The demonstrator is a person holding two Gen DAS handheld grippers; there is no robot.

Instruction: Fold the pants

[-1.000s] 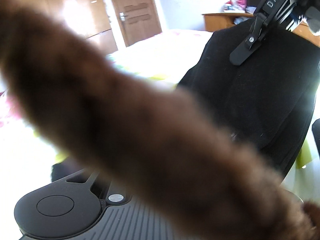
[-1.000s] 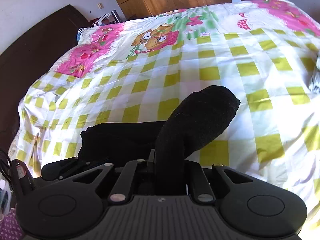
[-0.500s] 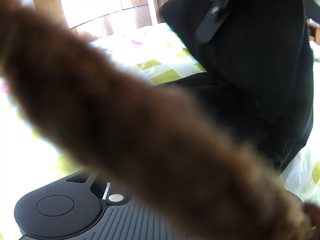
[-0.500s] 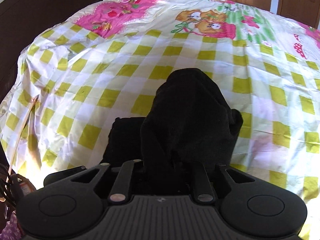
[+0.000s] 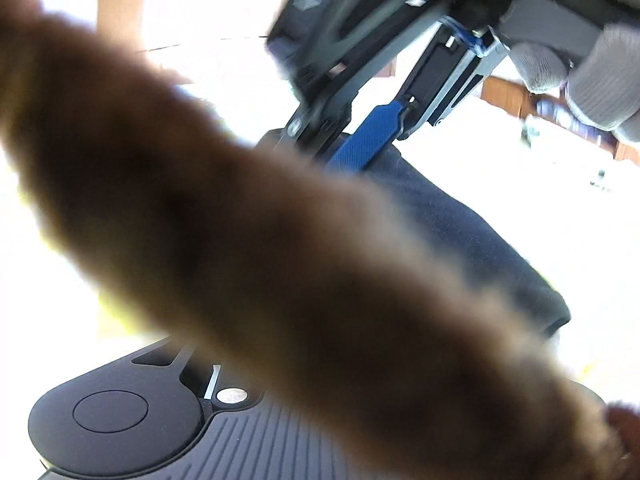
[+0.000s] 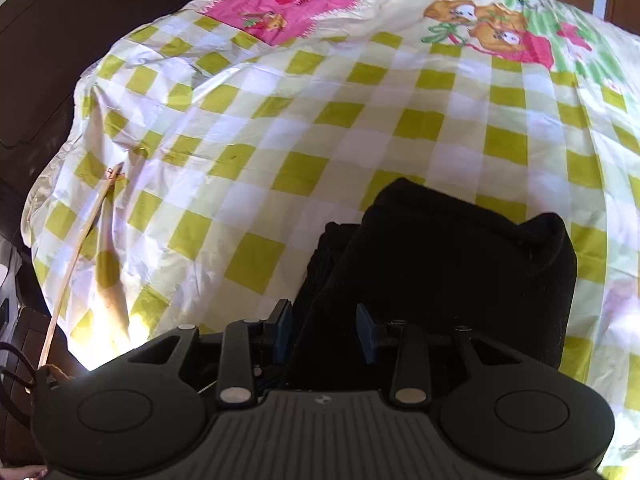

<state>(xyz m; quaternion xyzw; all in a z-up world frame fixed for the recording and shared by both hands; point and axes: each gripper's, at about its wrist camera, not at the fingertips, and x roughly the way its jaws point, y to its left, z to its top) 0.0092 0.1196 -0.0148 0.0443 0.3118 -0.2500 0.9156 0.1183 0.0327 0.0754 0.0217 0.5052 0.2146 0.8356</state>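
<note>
The right gripper [image 6: 323, 334] has just been opening: its blue pads stand apart with the black pants [image 6: 444, 276] still between them, no longer pinched, the cloth lying folded over on the checked bedspread [image 6: 248, 152]. The left gripper's own state I cannot tell; a blurred brown furry sleeve [image 5: 256, 248] hides its fingers. Judging from here, the freed fold may spring back or slump crooked if the pads snag the cloth on withdrawal, or if the left side drags it.
</note>
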